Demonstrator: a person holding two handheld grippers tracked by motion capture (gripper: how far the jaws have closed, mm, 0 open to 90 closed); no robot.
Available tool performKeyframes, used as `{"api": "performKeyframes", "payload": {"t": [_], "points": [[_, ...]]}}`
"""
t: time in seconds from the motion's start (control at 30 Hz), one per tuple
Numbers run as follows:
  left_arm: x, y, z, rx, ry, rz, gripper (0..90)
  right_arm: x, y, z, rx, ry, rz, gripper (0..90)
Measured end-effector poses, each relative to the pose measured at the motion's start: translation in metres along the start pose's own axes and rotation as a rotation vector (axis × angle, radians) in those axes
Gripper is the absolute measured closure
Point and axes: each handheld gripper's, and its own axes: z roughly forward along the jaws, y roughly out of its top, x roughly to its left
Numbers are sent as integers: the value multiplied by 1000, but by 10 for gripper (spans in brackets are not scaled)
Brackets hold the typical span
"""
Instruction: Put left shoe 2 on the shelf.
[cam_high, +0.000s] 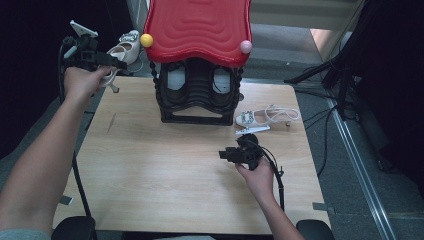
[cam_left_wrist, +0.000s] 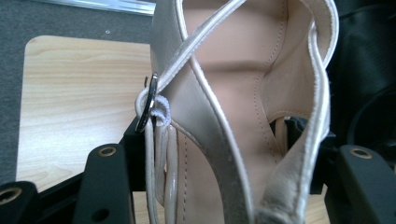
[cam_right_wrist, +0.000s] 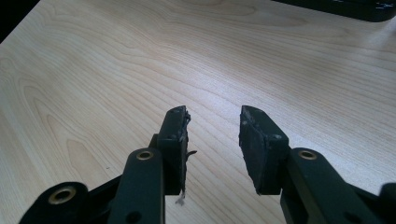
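Note:
A cream strappy heeled sandal (cam_high: 125, 48) hangs in the air off the table's far left corner, with my left gripper (cam_high: 117, 62) shut on it. In the left gripper view the sandal (cam_left_wrist: 224, 93) is close up, with its buckle (cam_left_wrist: 148, 103) at the left. Both black jaws of that gripper (cam_left_wrist: 219, 140) press on its heel end. A second pale sandal (cam_high: 267, 116) lies on the table to the right of the black shoe rack (cam_high: 197, 107). My right gripper (cam_high: 224, 154) rests low over the table's right middle. It is open (cam_right_wrist: 214, 135) with nothing between its fingers.
The rack has a red wavy roof (cam_high: 197, 27) with a yellow ball (cam_high: 146, 40) and a pink ball (cam_high: 245, 46) at its corners. It stands at the back middle of the wooden table (cam_high: 165, 175). Cables and stand legs (cam_high: 330, 75) lie on the floor at the right.

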Motion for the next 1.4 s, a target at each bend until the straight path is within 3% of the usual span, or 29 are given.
{"api": "performKeyframes", "payload": {"t": [0.6,0.7,0.93,1.2,1.4], "points": [[-38,38,-50,-46,5,60,395,1,0,1,3,0,3,631],[-45,44,-60,-69,-15,58,394,1,0,0,1,1,2,631],[-61,58,-81,-97,-7,79,395,1,0,-1,3,-1,8,631],[-95,74,-104,-122,-3,123,394,0,0,0,4,-5,0,631],[-123,82,-103,-133,-7,154,393,1,0,-1,2,-4,3,631]]}}
